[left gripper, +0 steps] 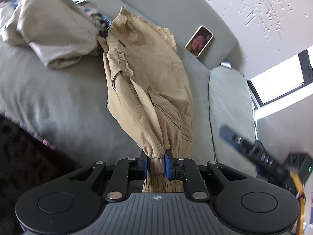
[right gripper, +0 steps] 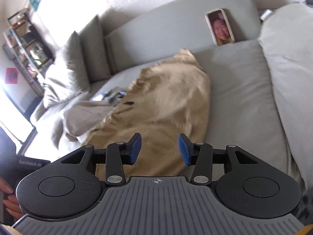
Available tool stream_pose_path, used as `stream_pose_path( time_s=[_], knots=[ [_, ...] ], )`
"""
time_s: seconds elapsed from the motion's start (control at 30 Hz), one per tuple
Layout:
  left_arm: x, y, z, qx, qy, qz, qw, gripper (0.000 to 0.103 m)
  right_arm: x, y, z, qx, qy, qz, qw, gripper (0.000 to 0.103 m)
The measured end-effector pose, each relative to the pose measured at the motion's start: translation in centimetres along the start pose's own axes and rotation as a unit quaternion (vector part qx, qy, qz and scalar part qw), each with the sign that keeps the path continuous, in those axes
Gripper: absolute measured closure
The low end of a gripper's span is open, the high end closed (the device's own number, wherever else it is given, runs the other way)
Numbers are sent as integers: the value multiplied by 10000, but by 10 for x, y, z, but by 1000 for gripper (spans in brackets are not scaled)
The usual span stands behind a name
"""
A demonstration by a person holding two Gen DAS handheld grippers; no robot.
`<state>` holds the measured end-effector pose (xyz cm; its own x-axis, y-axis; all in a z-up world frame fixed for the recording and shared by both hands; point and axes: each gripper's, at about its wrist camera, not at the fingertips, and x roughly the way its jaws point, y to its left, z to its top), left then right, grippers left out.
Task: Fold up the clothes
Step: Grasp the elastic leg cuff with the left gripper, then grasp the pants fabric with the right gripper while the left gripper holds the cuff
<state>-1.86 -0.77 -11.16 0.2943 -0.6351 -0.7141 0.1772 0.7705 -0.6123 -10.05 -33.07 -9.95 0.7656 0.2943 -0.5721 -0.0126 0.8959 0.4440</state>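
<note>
**Mara:** Left wrist view first. What's that claw doing?

**Theo:** The left gripper (left gripper: 156,159) is pinching the bunched cuff of the tan trousers (left gripper: 150,74), blue pads squeezed against the gathered cloth from both sides. It points level and forward, and the garment runs away from it toward twelve o'clock, stretched along the grey sofa cushion (left gripper: 64,101).

**Mara:** And where does the far end land?

**Theo:** Up near eleven o'clock, touching a heap of pale beige clothing (left gripper: 50,29) with something blue and grey tucked under it. A phone (left gripper: 199,40) leans on the sofa back at one o'clock, screen lit.

**Mara:** Is the other claw in that shot?

**Theo:** Blurred, at four o'clock, coming in from the right edge, well apart from the cloth.

**Mara:** Right wrist view, then?

**Theo:** The right gripper (right gripper: 159,149) is spread wide with nothing between its pads, tilted down over the trousers (right gripper: 166,101), which fill the middle of the frame. I can't tell whether it touches the fabric. The beige heap (right gripper: 88,111) sits at nine o'clock beside the trousers, and the phone (right gripper: 220,27) stands at one o'clock. A hand (right gripper: 9,197) shows at the lower left edge, around eight o'clock
</note>
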Motion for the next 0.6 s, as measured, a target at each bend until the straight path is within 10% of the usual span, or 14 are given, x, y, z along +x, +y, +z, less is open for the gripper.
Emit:
stream_pose_path(
  time_s=[0.23,0.37,0.53,0.6],
  knots=[
    [4,16,-18,-188,153,306,9992,88,59,24,15,-463,933,294,9941,59],
    [10,21,-17,-212,191,378,9989,88,110,17,5,177,1277,1142,9851,98],
    [16,31,-16,-417,287,370,9980,88,157,-3,0,-119,1399,-146,9900,102],
    [15,32,-15,-558,275,245,9978,88,149,-13,5,196,1356,93,9905,101]
  ],
)
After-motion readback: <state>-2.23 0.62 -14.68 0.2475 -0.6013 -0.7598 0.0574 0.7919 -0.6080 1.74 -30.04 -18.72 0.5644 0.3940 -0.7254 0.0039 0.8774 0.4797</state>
